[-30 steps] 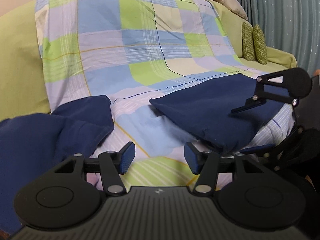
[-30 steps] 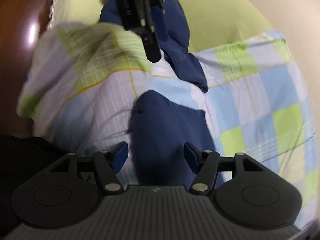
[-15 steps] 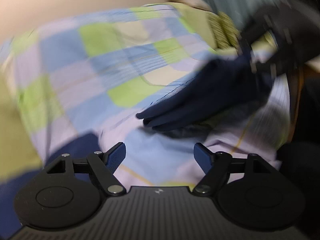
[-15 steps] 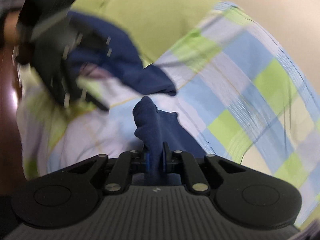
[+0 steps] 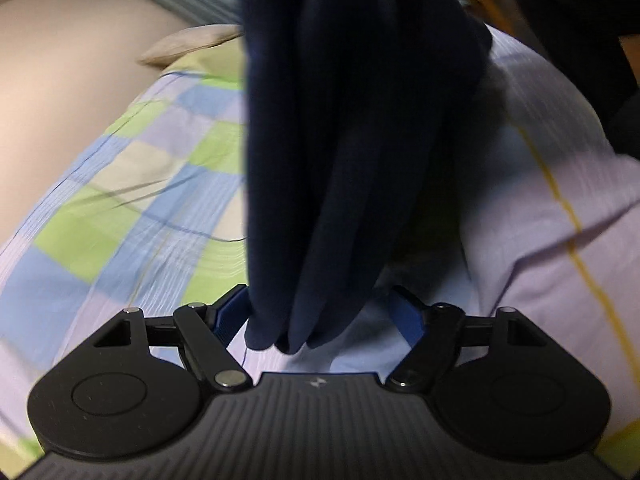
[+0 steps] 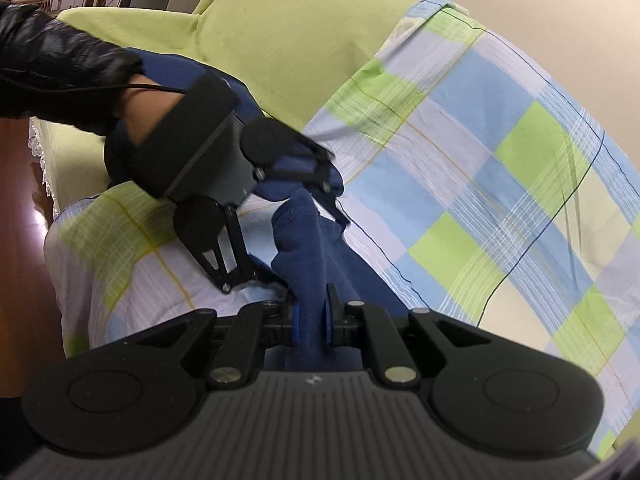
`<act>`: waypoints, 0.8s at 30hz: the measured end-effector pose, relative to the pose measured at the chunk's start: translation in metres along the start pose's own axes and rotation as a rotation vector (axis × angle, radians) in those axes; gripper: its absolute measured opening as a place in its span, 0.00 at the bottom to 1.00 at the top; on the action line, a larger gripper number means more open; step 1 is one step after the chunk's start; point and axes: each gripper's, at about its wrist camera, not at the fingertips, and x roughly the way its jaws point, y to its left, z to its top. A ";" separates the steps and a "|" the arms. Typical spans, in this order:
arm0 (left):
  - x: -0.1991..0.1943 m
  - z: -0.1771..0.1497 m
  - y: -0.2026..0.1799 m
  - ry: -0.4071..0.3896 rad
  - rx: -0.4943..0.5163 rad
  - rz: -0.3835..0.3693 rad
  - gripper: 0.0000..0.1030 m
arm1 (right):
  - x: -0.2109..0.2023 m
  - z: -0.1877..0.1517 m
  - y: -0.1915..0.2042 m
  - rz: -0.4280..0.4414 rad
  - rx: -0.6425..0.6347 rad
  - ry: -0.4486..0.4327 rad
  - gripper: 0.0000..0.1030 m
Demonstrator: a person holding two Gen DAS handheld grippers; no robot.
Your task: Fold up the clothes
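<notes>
Fingers [image 6: 329,322] of two grippers flank one navy garment [image 6: 308,240].

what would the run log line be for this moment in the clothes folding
right gripper: shut on dark navy blue cloth garment | left gripper: closing, garment's hanging folds between fingers, not pressed | surface: checked blue-green-lilac bedsheet

Soft, even indoor light is falling on both views. Motion blur is smearing the sheet [image 5: 132,200] in the left wrist view, and the cloth [image 5: 352,140] is reading nearly black. Fisheye distortion is bending the edges; the right wrist view is staying sharper.
</notes>
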 end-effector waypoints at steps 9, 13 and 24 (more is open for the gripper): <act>-0.001 0.024 0.027 0.091 0.136 -0.044 0.17 | 0.001 -0.010 0.004 0.000 0.110 -0.055 0.08; -0.002 0.056 0.041 0.120 0.239 -0.045 0.17 | -0.014 -0.023 -0.003 -0.025 0.238 -0.123 0.08; 0.067 0.204 0.058 0.137 0.568 -0.160 0.17 | -0.082 -0.121 -0.077 -0.121 0.817 -0.387 0.08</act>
